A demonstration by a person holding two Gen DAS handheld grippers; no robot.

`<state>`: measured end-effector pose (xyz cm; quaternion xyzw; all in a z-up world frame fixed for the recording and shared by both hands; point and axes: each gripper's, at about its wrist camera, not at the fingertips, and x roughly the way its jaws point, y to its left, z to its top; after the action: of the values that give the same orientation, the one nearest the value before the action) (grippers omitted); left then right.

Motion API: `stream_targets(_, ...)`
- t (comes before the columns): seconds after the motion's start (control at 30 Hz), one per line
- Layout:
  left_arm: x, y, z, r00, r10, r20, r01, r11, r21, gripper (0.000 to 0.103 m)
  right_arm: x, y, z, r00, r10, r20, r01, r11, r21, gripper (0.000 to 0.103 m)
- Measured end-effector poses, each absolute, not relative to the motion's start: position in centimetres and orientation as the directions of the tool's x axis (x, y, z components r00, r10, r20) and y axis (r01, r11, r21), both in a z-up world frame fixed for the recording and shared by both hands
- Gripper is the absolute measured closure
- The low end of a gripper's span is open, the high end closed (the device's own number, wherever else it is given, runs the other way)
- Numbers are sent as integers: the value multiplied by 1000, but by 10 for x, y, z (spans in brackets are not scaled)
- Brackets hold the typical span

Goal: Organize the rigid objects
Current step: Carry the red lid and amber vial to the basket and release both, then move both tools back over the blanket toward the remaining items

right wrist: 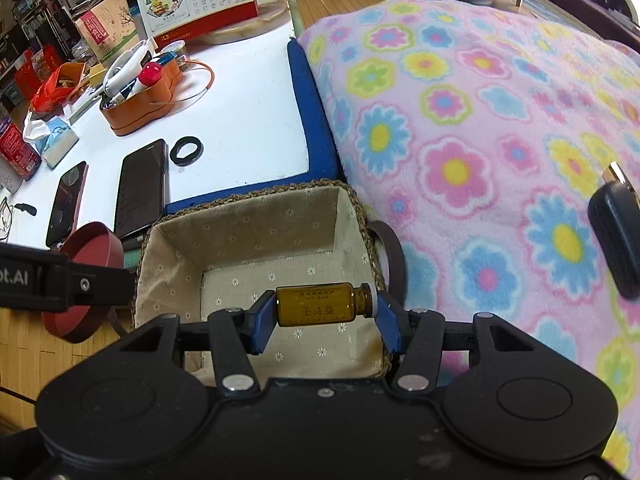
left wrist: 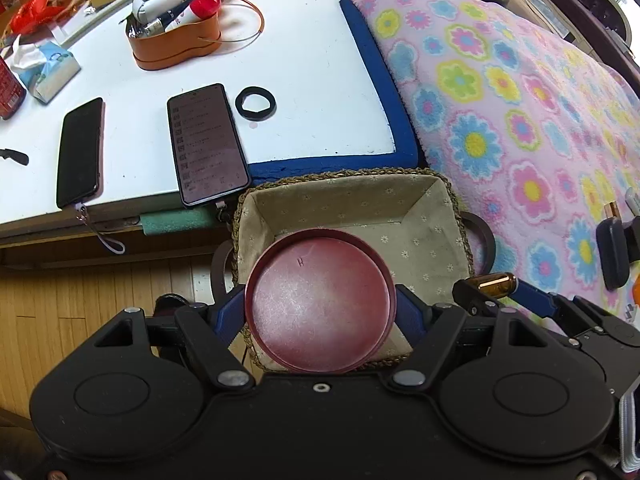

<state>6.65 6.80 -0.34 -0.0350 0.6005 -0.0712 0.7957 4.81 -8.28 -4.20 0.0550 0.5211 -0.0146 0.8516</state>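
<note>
Left hand-held gripper clamps red lid; right pinches amber vial, both over basket.

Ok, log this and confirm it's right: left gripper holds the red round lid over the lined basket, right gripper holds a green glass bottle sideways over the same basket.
One detail is wrong: the bottle is amber-brown, not green. The right wrist view shows the right gripper clamping the amber glass bottle sideways over the lined basket. The rest stands: the left gripper holds the red round lid over that basket.
</note>
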Motion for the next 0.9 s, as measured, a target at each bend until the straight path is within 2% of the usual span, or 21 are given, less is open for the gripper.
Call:
stream_targets(0.2, 66, 63, -3, 276, -136, -951, 92, 989, -114, 31, 51, -83, -44, 460, 39, -887, 81, 993, 86, 50)
stream_targets(0.27, 66, 61, -2, 281, -127, -951, 94, 990, -105, 22, 51, -82, -45, 464, 33, -885, 80, 994, 79, 39)
stream_targets(0.3, 66, 61, -2, 284, -125, -951, 94, 990, -102, 20, 51, -81, -44, 469, 29, -883, 79, 994, 74, 39)
stream_targets(0.9, 65, 57, -1, 292, -103, -951, 107, 991, -75, 20, 47, -86, -50, 444, 19, -896, 92, 993, 67, 37)
